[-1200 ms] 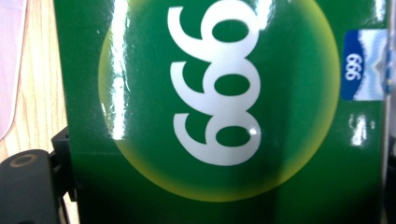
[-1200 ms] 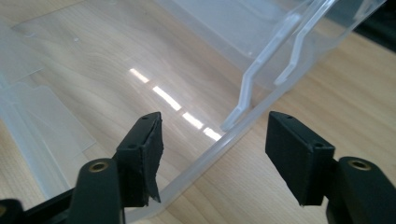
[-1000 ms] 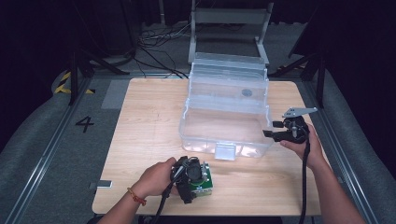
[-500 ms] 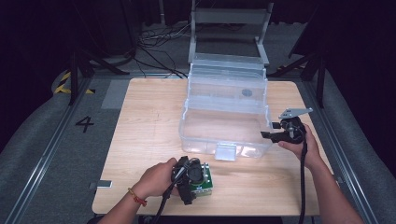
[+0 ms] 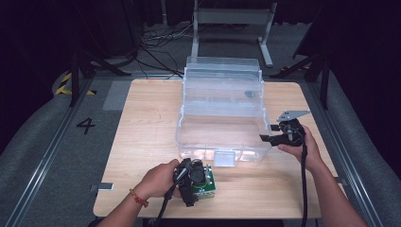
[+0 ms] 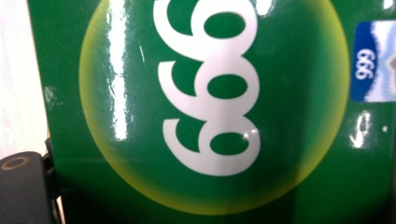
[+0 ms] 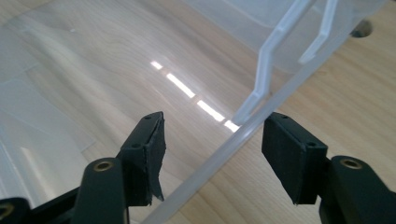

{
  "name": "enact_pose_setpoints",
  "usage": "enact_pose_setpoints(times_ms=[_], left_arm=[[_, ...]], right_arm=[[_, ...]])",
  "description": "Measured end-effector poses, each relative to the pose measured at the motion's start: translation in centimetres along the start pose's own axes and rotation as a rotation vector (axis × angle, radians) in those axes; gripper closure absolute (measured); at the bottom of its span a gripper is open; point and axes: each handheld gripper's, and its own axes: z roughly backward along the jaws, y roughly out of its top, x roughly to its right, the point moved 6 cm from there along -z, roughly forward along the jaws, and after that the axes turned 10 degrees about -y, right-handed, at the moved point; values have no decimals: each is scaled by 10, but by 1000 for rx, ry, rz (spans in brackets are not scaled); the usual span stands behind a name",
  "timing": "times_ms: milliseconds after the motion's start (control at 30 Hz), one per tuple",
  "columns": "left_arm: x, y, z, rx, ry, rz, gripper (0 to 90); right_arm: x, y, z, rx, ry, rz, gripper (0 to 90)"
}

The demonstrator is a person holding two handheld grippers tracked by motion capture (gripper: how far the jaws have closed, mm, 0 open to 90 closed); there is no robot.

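right tongs (image 5: pixel 265 138) have edged left since 1 s ago, jaws wide open, straddling the clear bin's (image 5: pixel 222 118) right rim at mid-bench (image 5: pixel 142 118). left tongs (image 5: pixel 191 182) unmoved at the bench's near edge over the green "999" box (image 6: pixel 224 112); grip state: cannot tell.

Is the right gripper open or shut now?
Open. The right gripper has its fingers apart, with the rim of the clear box between them.

Dark room, grey carpet (image 5: pixel 42 151), floor cables (image 5: pixel 156 40), metal stand (image 5: pixel 231 19)
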Motion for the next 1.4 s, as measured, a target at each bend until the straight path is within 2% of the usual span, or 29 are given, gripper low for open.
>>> enact_pose_setpoints(times_ms=[33, 100, 167, 300, 367, 467, 600, 767, 800, 900, 967, 1100, 1133, 1200, 1300, 1400], left_arm=[[0, 0, 0, 4, -4, 0, 104], [-1, 0, 1, 3, -7, -8, 110], [0, 0, 2, 8, -9, 1, 116], [-1, 0, 3, 24, -22, 9, 136], [-1, 0, 4, 13, -29, -5, 141], [-2, 1, 4, 16, -32, -11, 145], [0, 1, 5, 22, -35, -7, 149], [0, 2, 6, 12, -35, -29, 155], [0, 2, 6, 12, -35, -29, 155], [1, 3, 6, 25, -38, -31, 156], [2, 4, 9, 15, -47, -44, 156], [1, 6, 16, 31, -48, -62, 157], [1, 8, 22, 48, -40, -69, 157], [1, 8, 31, 59, -26, -76, 157], [2, 8, 45, 101, -21, -90, 156], [5, 5, 57, 100, -15, -105, 156]], right_arm=[[1, 1, 2, 3, -4, 4, 380], [4, 7, 19, 80, 10, -15, 355], [7, 12, 32, 109, -24, -12, 333], [9, 10, 54, 144, -73, 38, 292], [12, 0, 63, 143, -96, 57, 291], [19, -26, 70, 119, -112, 46, 285], [21, -61, 68, 64, -102, 22, 268], [20, -101, 55, -4, -83, -9, 245], [20, -101, 55, -4, -83, -9, 245], [18, -116, 44, -12, -75, -29, 238], [18, -124, 37, -23, -75, -53, 238], [16, -133, 30, -55, -66, -44, 227], [16, -135, 29, -31, -44, -80, 225], [16, -137, 28, -11, -53, -87, 212], [15, -137, 27, 5, -61, -97, 186], [15, -137, 25, 14, -78, -110, 155]])
